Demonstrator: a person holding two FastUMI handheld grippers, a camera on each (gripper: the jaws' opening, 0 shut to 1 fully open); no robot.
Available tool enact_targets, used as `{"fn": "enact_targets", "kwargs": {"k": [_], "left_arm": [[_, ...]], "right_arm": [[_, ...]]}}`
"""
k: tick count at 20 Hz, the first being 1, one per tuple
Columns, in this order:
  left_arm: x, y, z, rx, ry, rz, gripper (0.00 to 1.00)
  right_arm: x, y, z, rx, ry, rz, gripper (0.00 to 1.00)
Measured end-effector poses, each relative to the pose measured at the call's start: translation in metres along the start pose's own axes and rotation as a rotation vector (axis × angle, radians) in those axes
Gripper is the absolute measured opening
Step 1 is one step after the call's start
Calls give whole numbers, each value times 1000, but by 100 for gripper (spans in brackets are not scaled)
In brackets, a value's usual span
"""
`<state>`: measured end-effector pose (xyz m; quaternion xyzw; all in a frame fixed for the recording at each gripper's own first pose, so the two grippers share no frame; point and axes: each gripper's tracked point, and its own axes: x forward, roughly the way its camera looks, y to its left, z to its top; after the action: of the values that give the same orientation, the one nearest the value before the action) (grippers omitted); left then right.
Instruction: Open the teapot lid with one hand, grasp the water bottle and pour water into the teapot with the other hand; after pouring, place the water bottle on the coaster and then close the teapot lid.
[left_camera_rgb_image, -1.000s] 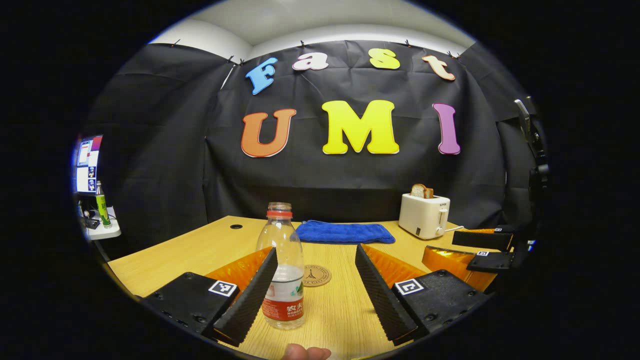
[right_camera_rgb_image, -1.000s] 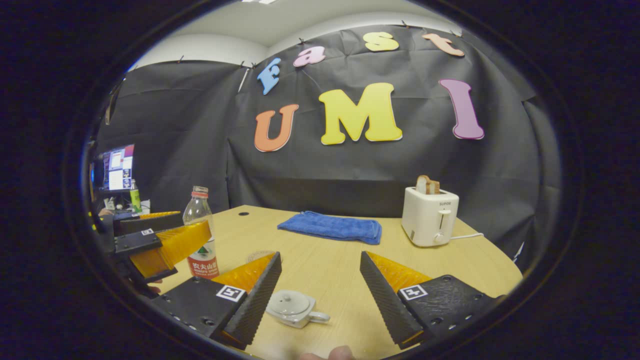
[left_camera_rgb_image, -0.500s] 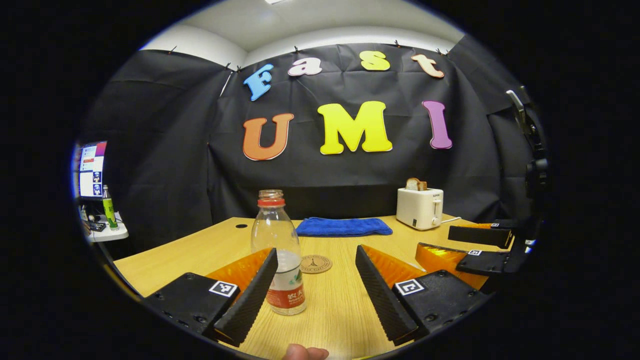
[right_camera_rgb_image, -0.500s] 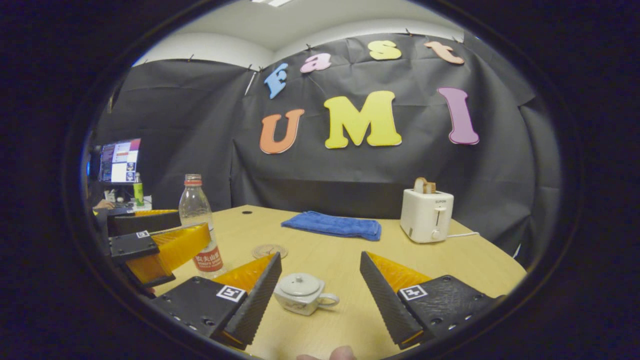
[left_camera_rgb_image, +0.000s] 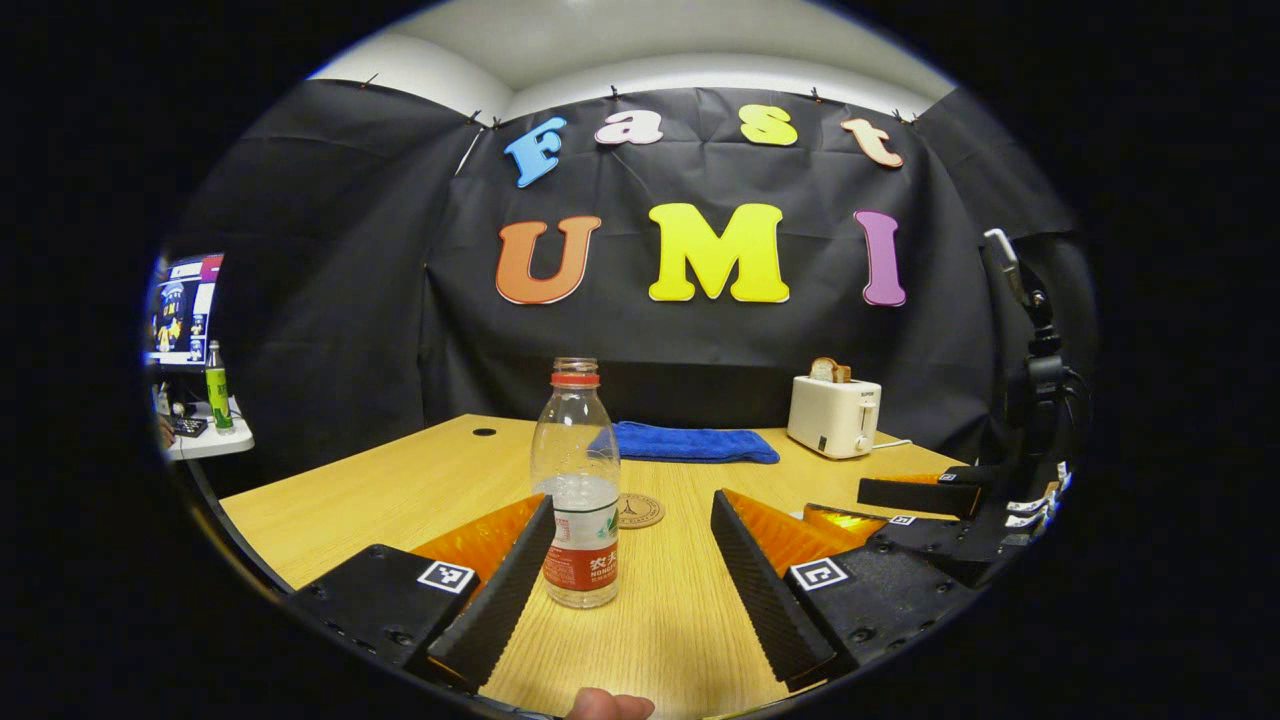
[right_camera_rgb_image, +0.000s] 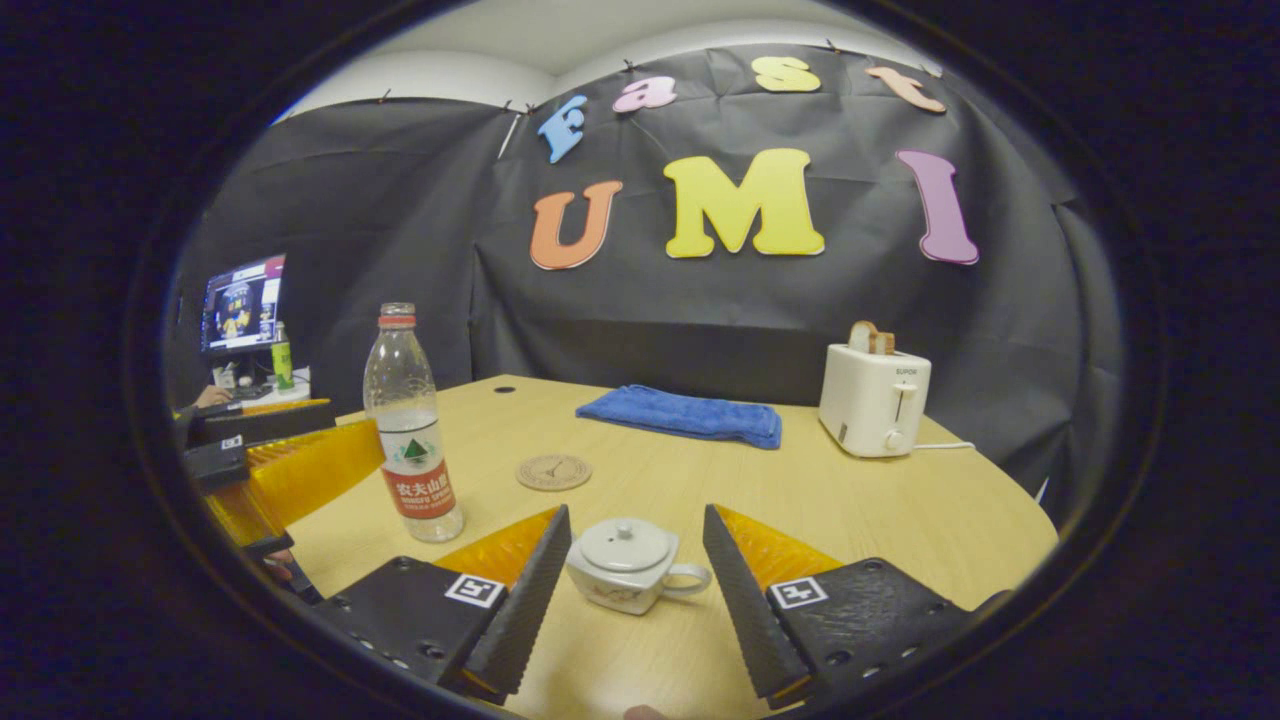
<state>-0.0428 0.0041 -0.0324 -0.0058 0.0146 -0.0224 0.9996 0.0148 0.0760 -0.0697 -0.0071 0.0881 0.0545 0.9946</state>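
Flanking teapot (right_camera_rgb_image: 622, 563), right tongs (right_camera_rgb_image: 630, 600) wide; left tongs (left_camera_rgb_image: 630, 590) wide w/ bottle (left_camera_rgb_image: 578, 490) inside.

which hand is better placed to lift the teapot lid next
Right. The right tongs are open with the teapot and its lid between them; the left tongs are lined up on the water bottle.

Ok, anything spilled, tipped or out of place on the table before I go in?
Nothing stands out. The water bottle stands upright and uncapped, the teapot sits level with its lid on, and the coaster lies flat and bare.
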Motion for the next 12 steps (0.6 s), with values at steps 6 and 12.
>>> {"fn": "enact_targets", "kwargs": {"k": [6, 12], "left_arm": [[-1, 16, 4, 21, -5, 4, 98], [5, 24, 0, 24, 7, 4, 98]], "right_arm": [[26, 9, -7, -15, 46, -21, 41], [32, 1, -11, 9, 77, -47, 5]]}}
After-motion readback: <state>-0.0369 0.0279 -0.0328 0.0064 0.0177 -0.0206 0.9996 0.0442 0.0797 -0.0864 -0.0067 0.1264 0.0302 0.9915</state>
